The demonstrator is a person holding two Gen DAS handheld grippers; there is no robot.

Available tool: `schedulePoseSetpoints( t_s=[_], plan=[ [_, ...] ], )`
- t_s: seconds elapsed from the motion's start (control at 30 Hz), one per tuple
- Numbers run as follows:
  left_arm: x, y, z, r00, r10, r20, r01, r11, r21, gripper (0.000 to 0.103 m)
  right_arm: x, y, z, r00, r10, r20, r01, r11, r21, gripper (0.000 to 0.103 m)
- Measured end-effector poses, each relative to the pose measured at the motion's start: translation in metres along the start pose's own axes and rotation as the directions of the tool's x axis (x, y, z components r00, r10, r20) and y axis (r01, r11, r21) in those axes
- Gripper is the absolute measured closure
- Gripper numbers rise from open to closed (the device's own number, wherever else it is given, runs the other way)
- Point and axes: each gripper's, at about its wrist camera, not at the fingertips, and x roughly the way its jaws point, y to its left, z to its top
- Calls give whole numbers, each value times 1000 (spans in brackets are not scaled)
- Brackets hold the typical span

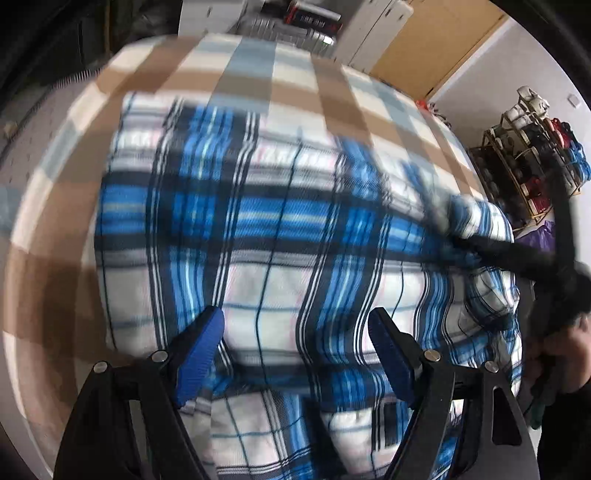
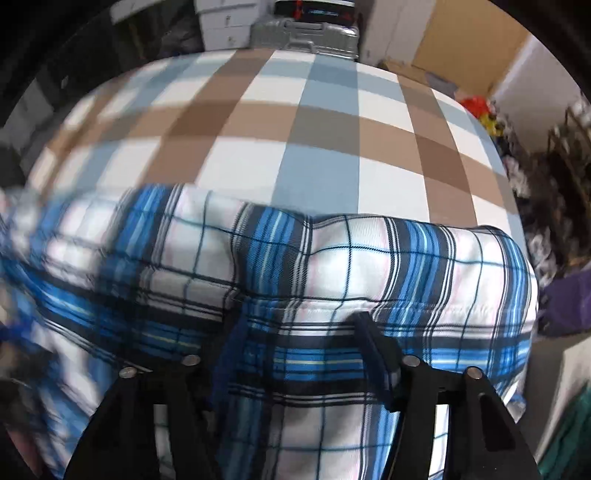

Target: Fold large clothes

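Note:
A large blue, white and black plaid garment point(image 1: 280, 229) lies spread on a surface covered with a brown, grey and white checked sheet point(image 1: 258, 70). My left gripper point(image 1: 295, 315) hovers just over the garment's near part, its blue pads wide apart and open with nothing gripped. The right gripper point(image 2: 301, 319) points down into a thick folded edge of the garment point(image 2: 332, 266). Plaid cloth lies between its fingers, and the jaws stand fairly wide and open. In the left wrist view the right gripper point(image 1: 456, 230) reaches in from the right, blurred, with a hand point(image 1: 565, 350) behind it.
The checked sheet point(image 2: 325, 140) stretches bare beyond the garment. A silver suitcase point(image 2: 306, 33) and white furniture stand behind it. A shoe rack point(image 1: 532, 158) and something purple point(image 2: 569, 306) are at the right.

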Motion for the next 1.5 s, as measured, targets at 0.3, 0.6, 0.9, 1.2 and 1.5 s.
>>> schedulePoseSetpoints(
  t_s=[0.3,0.6,0.9,1.2,1.5],
  plan=[
    [-79,59,-13,912,-389,134,404,908,-114,27,-70,112,19,945,284,163,-270,958,-100,42],
    [-147,132,-32,866,-251,432,388,882,-267,27,-2,192,19,989,122,83,-107,980,-168,42],
    [-129,145,-39,932,-147,333,285,863,-416,27,-20,188,36,980,182,75,-173,979,-110,50],
    [-126,156,-39,928,-149,341,305,830,-468,27,20,242,32,981,192,-8,-190,966,-174,48],
    [-114,150,-36,946,-140,293,269,844,-464,27,-27,221,-4,975,185,119,-140,939,-313,50]
  ],
)
